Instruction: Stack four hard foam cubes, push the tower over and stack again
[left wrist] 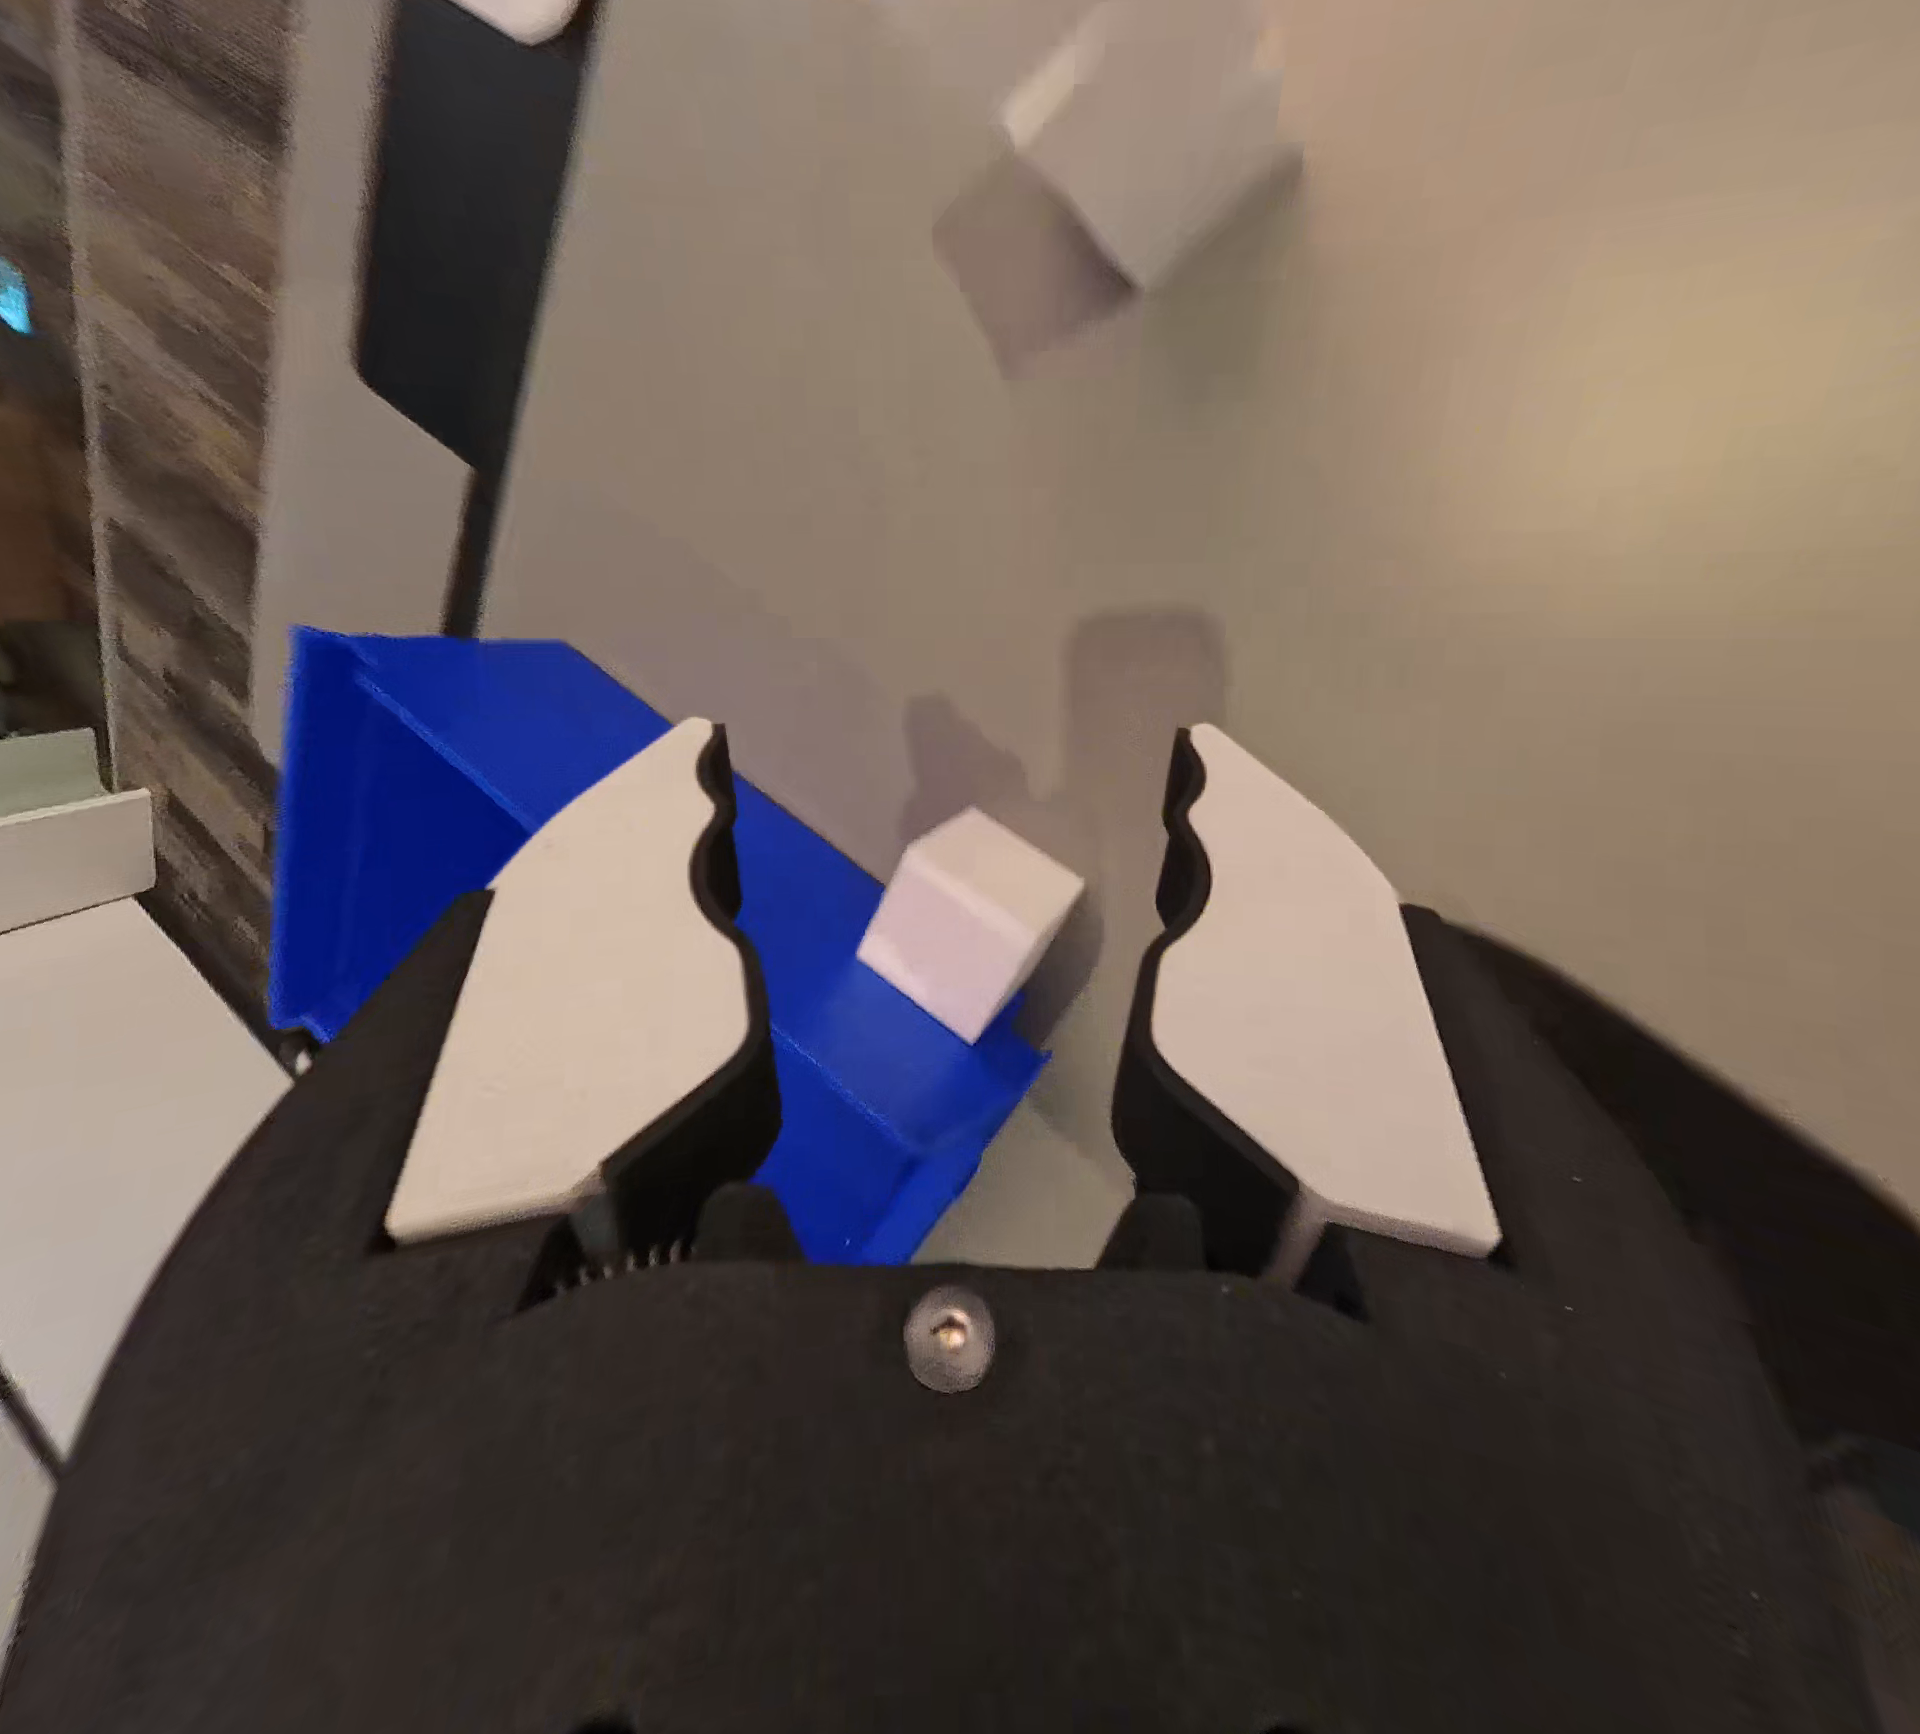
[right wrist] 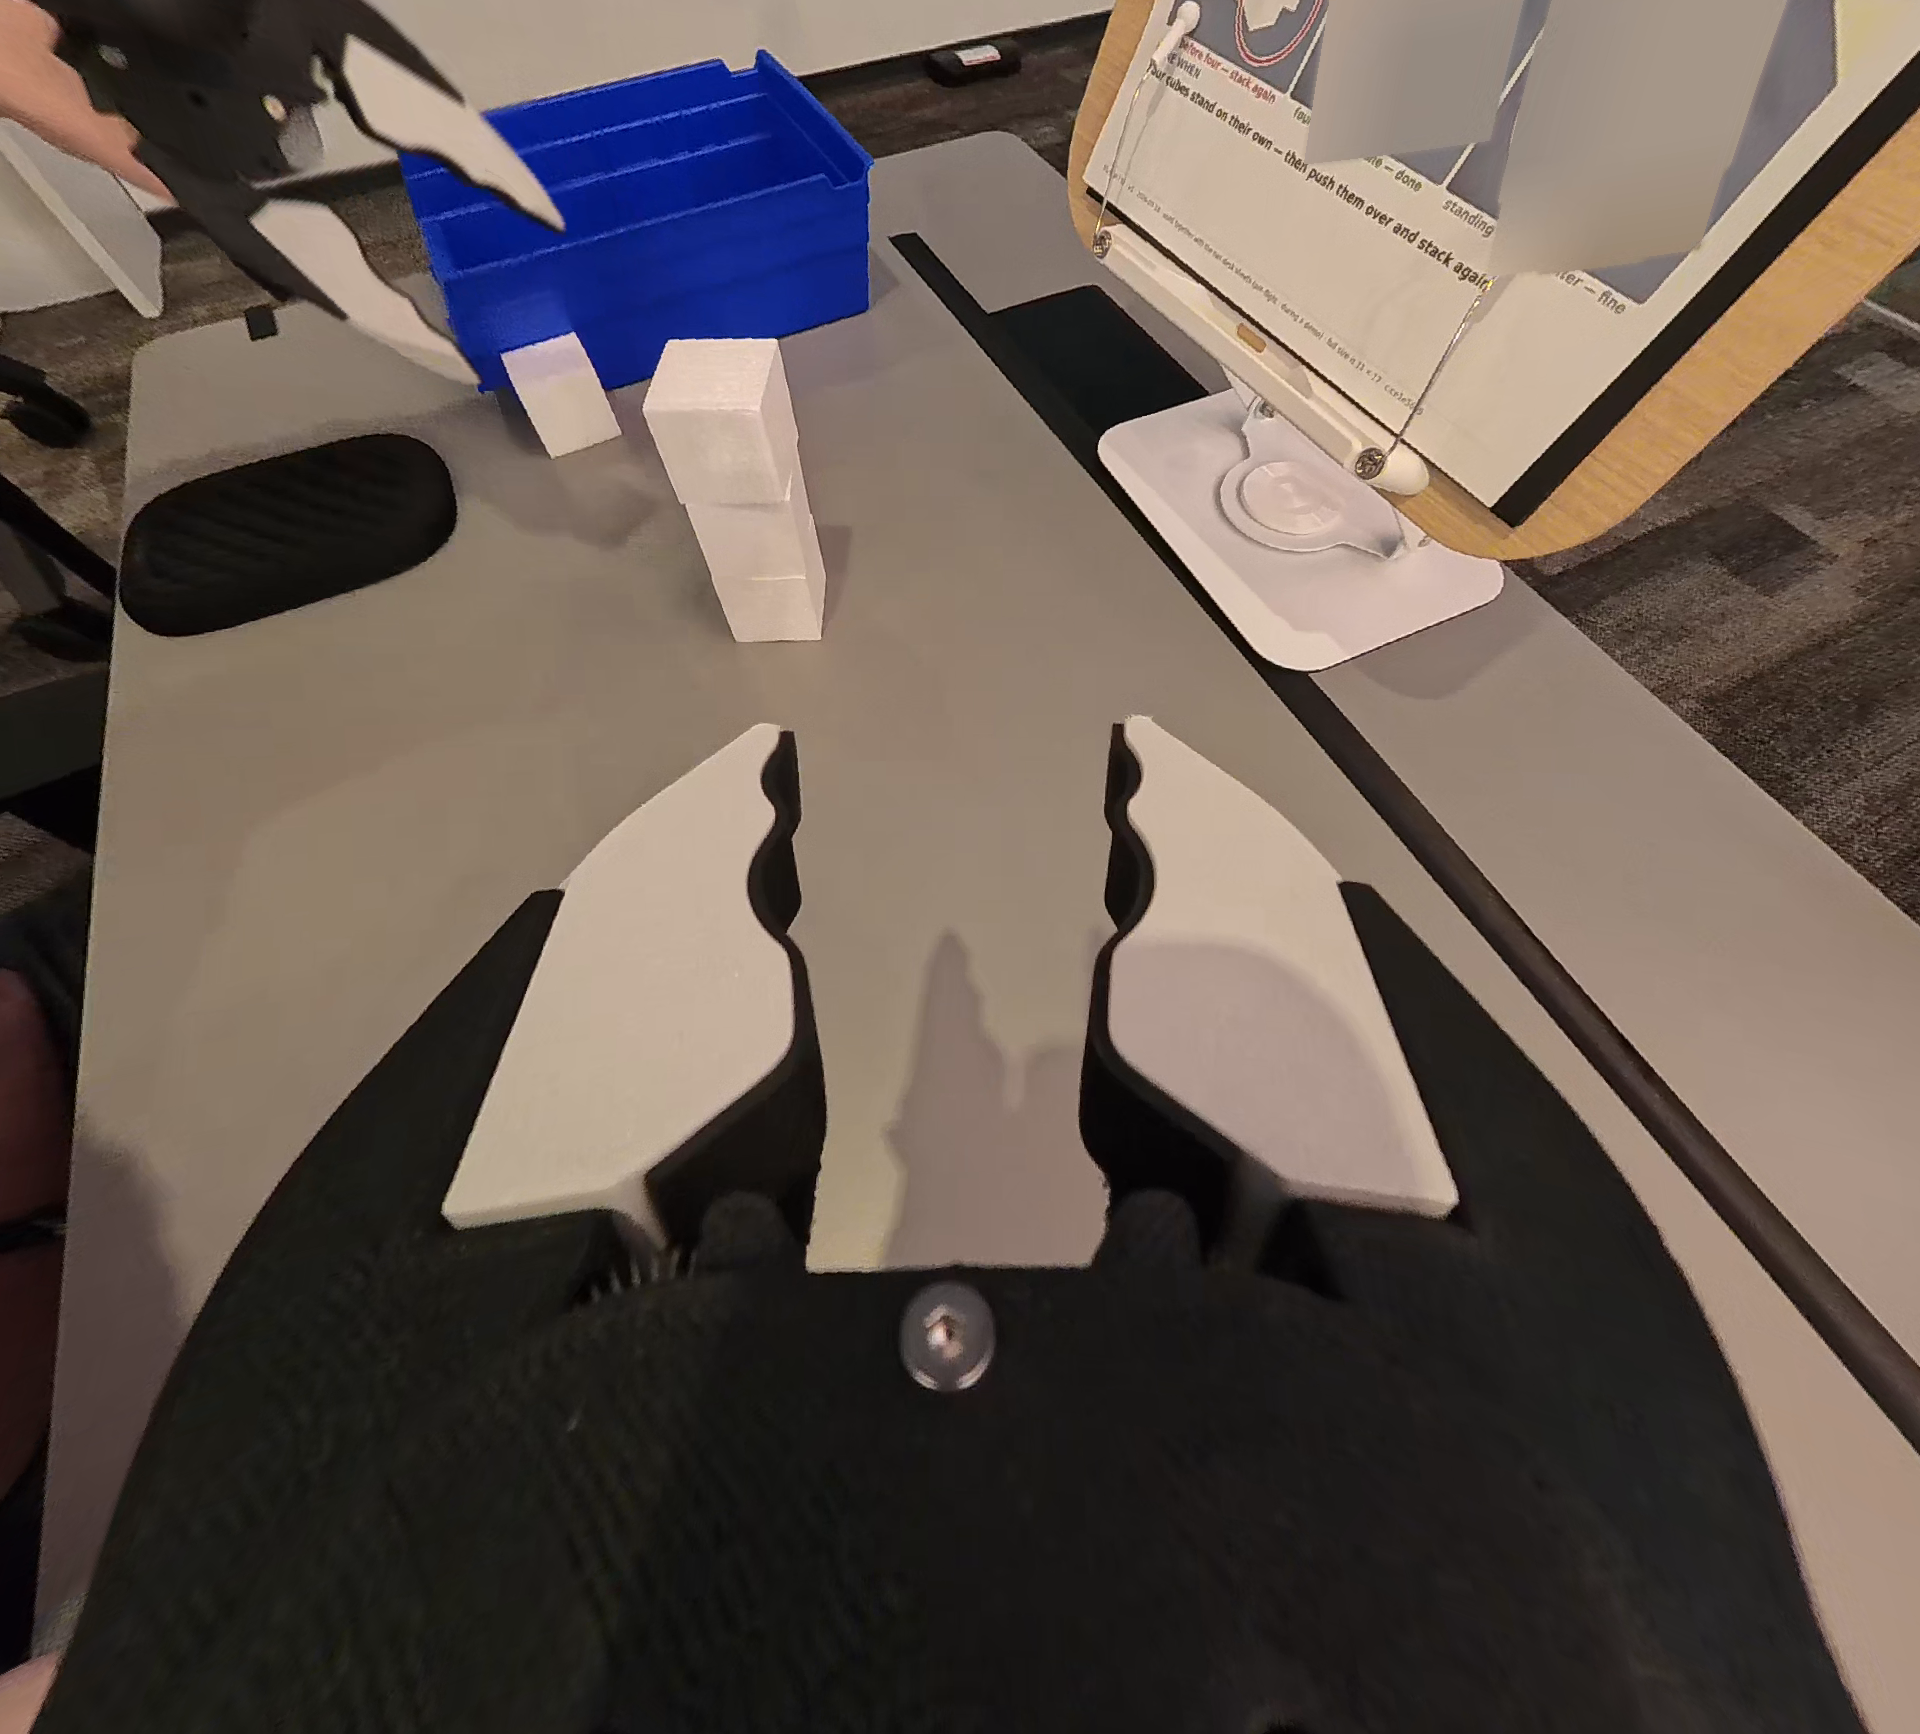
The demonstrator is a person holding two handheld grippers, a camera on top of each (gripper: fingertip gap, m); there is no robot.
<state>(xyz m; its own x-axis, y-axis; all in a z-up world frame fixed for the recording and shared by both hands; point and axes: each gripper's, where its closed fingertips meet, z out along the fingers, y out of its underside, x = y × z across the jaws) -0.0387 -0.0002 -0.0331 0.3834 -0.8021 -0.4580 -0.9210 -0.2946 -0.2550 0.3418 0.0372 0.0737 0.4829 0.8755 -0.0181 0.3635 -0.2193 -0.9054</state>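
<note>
1. At far left, above the grey table (right wrist: 935, 853), the left gripper (right wrist: 499, 282) hangs with its jaws apart and empty, over a loose white foam cube (right wrist: 561, 401) lying just beside the blue bin (right wrist: 665, 271).
2. Right of that cube stands a three-cube foam tower (right wrist: 748, 489).
3. Nearer, the right gripper (right wrist: 951, 749) hovers with jaws parted, holding nothing.
4. At far right stands an instruction board (right wrist: 1507, 178).

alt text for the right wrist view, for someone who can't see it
A tower of three white foam cubes stands on a grey table, with a fourth cube loose beside a blue bin behind it. The open right gripper fills the foreground, empty, while the open left gripper reaches in near the loose cube. An instruction board stands at right.
</note>
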